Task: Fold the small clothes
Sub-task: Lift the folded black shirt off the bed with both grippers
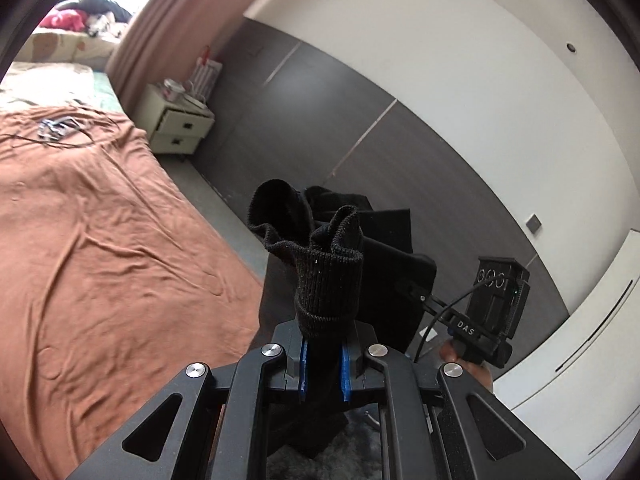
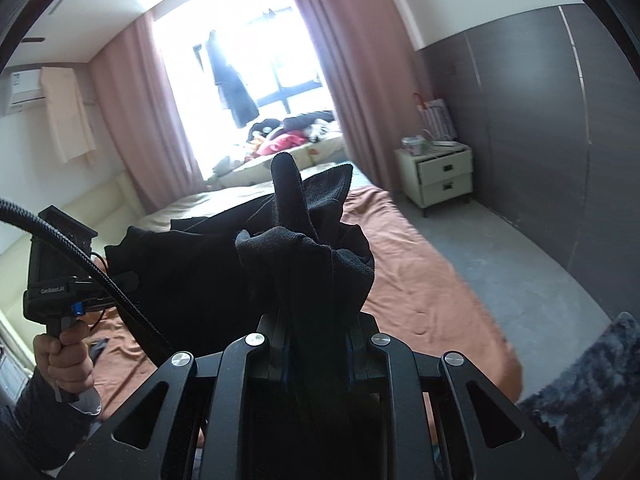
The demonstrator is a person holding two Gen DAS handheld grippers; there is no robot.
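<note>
your left gripper (image 1: 323,364) is pinched on a black sock (image 1: 320,256), the blue pads (image 1: 303,364) pressing its sides; the ribbed cuff stands up just past the fingertips, open at the top. your right gripper (image 2: 316,344) is clamped on bunched black cloth (image 2: 312,252), which rises in front of its fingers. both pieces hang in the air above the bed (image 1: 100,248) with its rust-brown sheet. beyond the bed's far corner stands a white nightstand (image 2: 440,174).
</note>
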